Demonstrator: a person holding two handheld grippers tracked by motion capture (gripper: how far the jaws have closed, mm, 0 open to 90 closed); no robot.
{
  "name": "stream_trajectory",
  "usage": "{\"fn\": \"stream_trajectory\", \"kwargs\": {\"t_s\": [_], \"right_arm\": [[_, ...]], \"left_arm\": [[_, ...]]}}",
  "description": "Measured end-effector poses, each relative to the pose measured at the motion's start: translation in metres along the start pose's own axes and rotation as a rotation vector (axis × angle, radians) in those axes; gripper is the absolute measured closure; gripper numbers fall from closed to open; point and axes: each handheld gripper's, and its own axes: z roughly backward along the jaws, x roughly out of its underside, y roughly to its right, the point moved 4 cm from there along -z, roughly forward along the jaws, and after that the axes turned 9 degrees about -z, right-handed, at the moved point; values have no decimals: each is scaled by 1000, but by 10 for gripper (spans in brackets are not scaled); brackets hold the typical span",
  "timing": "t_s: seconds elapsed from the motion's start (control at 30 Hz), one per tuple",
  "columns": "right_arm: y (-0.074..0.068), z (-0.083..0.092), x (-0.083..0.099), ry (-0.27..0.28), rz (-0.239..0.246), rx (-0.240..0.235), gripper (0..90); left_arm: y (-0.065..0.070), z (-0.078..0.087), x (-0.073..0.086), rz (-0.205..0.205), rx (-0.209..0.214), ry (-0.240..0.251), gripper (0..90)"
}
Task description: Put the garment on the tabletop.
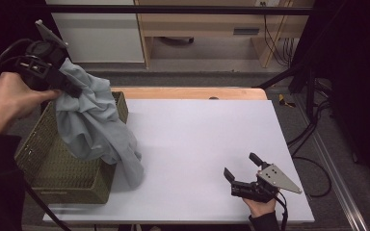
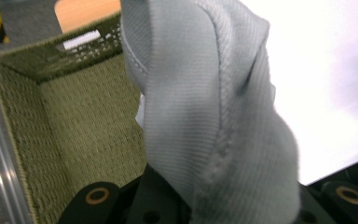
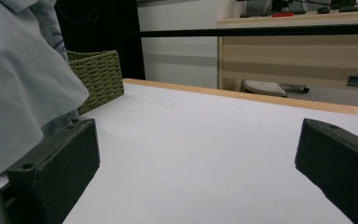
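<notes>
A pale grey-blue garment (image 1: 94, 125) hangs from my left gripper (image 1: 70, 86), which is shut on its top, high over the olive woven basket (image 1: 43, 159) at the table's left. The cloth drapes across the basket's right wall and its lower end rests on the white table top (image 1: 197, 139). From the left gripper view the garment (image 2: 214, 107) falls away from the jaws, with the basket's bare inside (image 2: 84, 126) below. My right gripper (image 1: 243, 166) rests open near the front right of the table, nothing between its jaws; its own view shows the garment (image 3: 18, 88) and the basket (image 3: 98, 74) at far left.
The table's wooden far edge (image 1: 188, 92) runs behind the white top. Beyond it stand a white cabinet (image 1: 96, 33) and a wooden desk (image 1: 212, 24). Cables (image 1: 313, 139) and a metal rail lie on the floor to the right.
</notes>
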Motion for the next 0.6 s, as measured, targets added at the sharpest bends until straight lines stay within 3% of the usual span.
{"fn": "stream_trajectory", "kwargs": {"t_s": [0.27,0.57,0.6], "right_arm": [[2,2,0,-2,2,1,0],[2,5,-2,2,-7,-2,1],[2,6,-2,0,-5,-4,1]], "left_arm": [[28,-3,-16,-58,23,17,814],[75,-12,-37,-159,46,16,817],[78,-13,-40,-187,44,15,818]]}}
